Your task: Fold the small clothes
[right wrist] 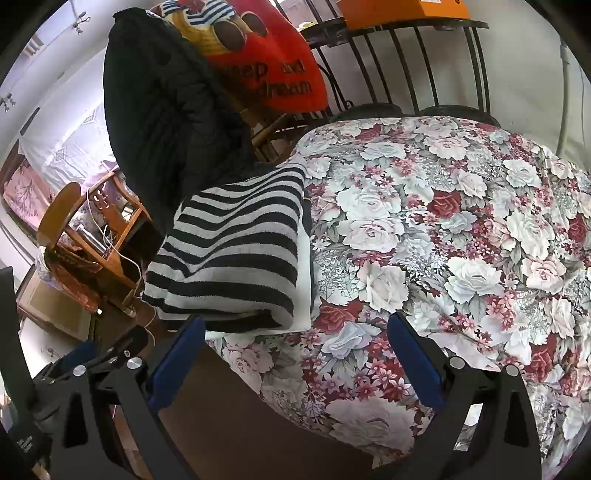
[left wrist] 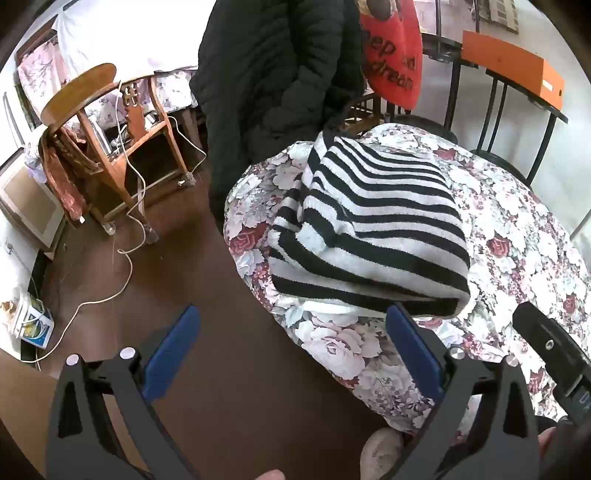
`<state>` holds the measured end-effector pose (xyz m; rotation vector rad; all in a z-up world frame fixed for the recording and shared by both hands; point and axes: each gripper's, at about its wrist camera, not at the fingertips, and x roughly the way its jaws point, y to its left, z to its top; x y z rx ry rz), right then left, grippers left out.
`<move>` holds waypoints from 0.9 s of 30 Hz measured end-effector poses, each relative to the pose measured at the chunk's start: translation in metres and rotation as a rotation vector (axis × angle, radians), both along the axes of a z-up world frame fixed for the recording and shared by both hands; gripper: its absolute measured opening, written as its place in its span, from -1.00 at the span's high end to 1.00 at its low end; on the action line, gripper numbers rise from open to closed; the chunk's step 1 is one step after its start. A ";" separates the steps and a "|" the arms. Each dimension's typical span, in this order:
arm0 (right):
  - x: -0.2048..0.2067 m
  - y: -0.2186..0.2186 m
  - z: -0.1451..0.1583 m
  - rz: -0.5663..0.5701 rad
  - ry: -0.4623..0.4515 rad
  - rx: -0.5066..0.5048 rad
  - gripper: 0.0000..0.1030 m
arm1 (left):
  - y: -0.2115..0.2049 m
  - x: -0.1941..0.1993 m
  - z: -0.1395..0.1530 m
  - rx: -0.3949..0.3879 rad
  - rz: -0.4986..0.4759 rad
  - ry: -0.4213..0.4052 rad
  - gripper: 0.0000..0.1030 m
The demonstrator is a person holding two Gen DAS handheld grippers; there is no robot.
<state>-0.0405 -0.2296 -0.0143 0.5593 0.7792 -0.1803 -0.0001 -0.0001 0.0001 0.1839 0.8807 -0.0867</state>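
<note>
Left gripper: the left gripper (left wrist: 291, 343), black-framed with blue pads, is held low at the near edge of the table, tilted down toward it; its fingers are spread wide and nothing is held between them.
Left fingers: the left blue pad (left wrist: 171, 352) is seen over the dark brown floor (left wrist: 177, 266), while the right blue pad (left wrist: 413, 349) lies just before the near edge of the garment.
Right gripper: the right gripper (right wrist: 295, 354) is likewise held at the near table edge with its fingers parted wide and empty; its left pad (right wrist: 177, 363) is just beside the garment's near edge, its right pad (right wrist: 415, 363) over bare cloth.
Garment: a black-and-white striped knitted garment (left wrist: 369, 232) is seen folded into a compact thick bundle, resting on the left part of the table, partly reaching the table's edge (right wrist: 232, 254).
Surface: the table is covered with a floral cloth of white and red roses (right wrist: 443, 229).
Behind the table: a black quilted jacket (left wrist: 266, 74) is hung over a chair back, beside a red cushion with printed lettering (left wrist: 391, 62); black metal chair backs (right wrist: 406, 66) and an orange box (left wrist: 513, 66) are seen further back.
Room: a wooden chair (left wrist: 122, 147) with white cables (left wrist: 129, 206) trailing to the floor is placed at the left, before a bed with pale floral bedding (left wrist: 110, 33).
</note>
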 end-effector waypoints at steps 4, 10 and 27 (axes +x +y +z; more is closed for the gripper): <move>0.000 0.000 0.000 0.000 0.001 0.000 -0.93 | 0.000 0.000 0.000 0.001 0.001 -0.004 -0.90; 0.000 0.000 0.000 0.001 0.000 0.000 -0.93 | -0.004 -0.005 0.009 0.003 0.000 -0.026 -0.90; 0.000 0.000 -0.001 0.001 0.000 -0.002 -0.93 | -0.015 -0.045 0.052 0.038 -0.043 -0.255 -0.90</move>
